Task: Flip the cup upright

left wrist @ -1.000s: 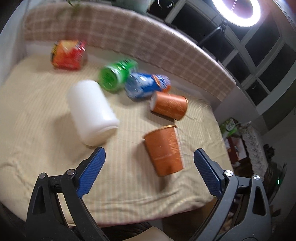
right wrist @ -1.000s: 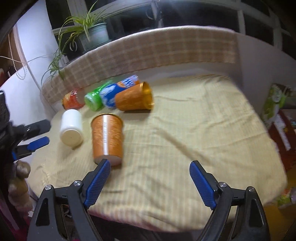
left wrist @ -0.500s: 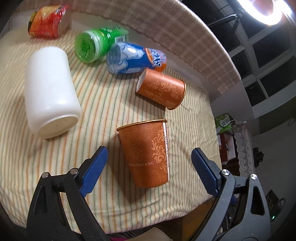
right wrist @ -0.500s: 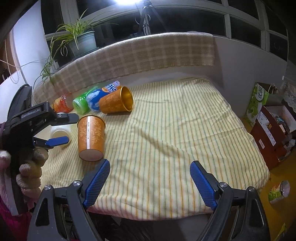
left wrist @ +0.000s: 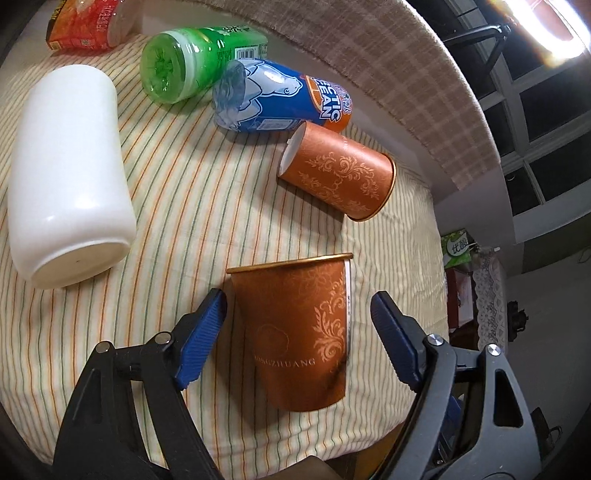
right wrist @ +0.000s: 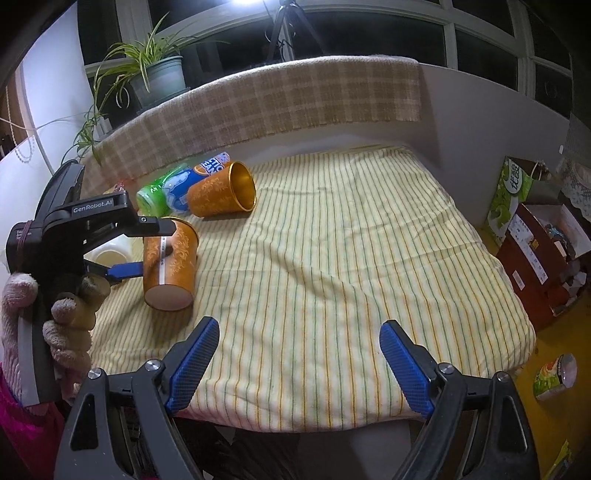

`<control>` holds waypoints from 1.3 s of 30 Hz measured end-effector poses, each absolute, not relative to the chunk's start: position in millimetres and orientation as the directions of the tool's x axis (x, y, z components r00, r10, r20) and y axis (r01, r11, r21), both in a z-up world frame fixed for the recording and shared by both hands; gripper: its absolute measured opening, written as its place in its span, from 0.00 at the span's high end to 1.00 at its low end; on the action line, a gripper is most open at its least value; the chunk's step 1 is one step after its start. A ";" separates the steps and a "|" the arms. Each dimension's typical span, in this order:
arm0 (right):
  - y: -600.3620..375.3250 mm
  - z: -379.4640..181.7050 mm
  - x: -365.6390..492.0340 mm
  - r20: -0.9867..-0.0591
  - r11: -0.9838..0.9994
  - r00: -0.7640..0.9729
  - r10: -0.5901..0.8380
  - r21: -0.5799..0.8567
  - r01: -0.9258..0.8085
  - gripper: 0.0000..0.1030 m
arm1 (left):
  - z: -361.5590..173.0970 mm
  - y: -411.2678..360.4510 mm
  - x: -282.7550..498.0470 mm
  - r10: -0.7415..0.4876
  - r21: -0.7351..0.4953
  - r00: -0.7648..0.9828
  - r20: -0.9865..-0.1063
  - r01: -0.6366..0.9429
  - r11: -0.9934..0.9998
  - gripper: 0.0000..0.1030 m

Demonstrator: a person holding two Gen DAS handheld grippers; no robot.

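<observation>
An orange paper cup (left wrist: 299,332) lies on its side on the striped cloth, base toward me; it also shows in the right wrist view (right wrist: 170,266). My left gripper (left wrist: 299,321) is open, its blue fingers on either side of this cup without touching it. A second orange cup (left wrist: 340,175) lies on its side farther back, gold inside facing right in the right wrist view (right wrist: 221,194). My right gripper (right wrist: 299,354) is open and empty over the cloth near the table's front edge.
A white jar (left wrist: 66,173), a green bottle (left wrist: 188,62), a blue bottle (left wrist: 277,99) and a red packet (left wrist: 85,24) lie at the back left. The checked backrest (right wrist: 277,99) bounds the far side. Boxes (right wrist: 535,240) stand on the floor at right.
My left gripper has moved forward and down, so its open fingers now straddle the near orange cup. My right gripper has stayed about where it was.
</observation>
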State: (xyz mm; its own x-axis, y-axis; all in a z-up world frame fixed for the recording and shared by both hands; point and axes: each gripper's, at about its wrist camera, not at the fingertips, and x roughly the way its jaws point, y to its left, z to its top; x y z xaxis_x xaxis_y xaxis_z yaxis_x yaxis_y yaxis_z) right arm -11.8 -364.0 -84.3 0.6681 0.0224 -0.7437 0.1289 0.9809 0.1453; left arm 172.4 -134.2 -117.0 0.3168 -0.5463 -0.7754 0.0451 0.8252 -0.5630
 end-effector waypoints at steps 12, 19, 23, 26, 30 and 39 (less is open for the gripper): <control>-363.5 -96.8 -7.5 -0.755 0.976 0.654 0.038 0.170 0.139 0.12 | -113.7 -144.7 173.1 -0.489 -0.494 0.345 -0.801 0.079 0.866 0.33; -361.0 -98.7 -5.7 -0.758 0.975 0.651 0.038 0.171 0.141 0.12 | -96.3 -151.5 162.9 -0.441 -0.419 0.429 -0.788 0.151 0.895 0.33; -361.2 -100.0 -5.9 -0.761 0.975 0.648 0.043 0.174 0.140 0.12 | -88.2 -155.5 158.6 -0.421 -0.375 0.476 -0.772 0.194 0.907 0.34; -360.8 -101.2 -5.4 -0.764 0.974 0.643 0.045 0.176 0.141 0.12 | -85.0 -158.1 157.0 -0.404 -0.337 0.511 -0.759 0.222 0.915 0.34; -362.2 -103.0 -7.4 -0.768 0.973 0.639 0.050 0.182 0.142 0.12 | -81.8 -165.0 156.6 -0.374 -0.284 0.560 -0.740 0.244 0.927 0.34; -362.4 -103.0 -10.8 -0.768 0.972 0.638 0.051 0.186 0.146 0.12 | -80.8 -175.1 155.9 -0.314 -0.173 0.646 -0.696 0.274 0.946 0.34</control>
State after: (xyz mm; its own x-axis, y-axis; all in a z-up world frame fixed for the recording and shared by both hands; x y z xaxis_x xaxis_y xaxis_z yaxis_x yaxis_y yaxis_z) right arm -10.8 -362.4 -103.0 0.6384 0.0509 -0.7681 0.1462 0.9716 0.1859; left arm 155.9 -175.1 -80.8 0.6458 -0.3144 -0.6958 0.2744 0.9460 -0.1727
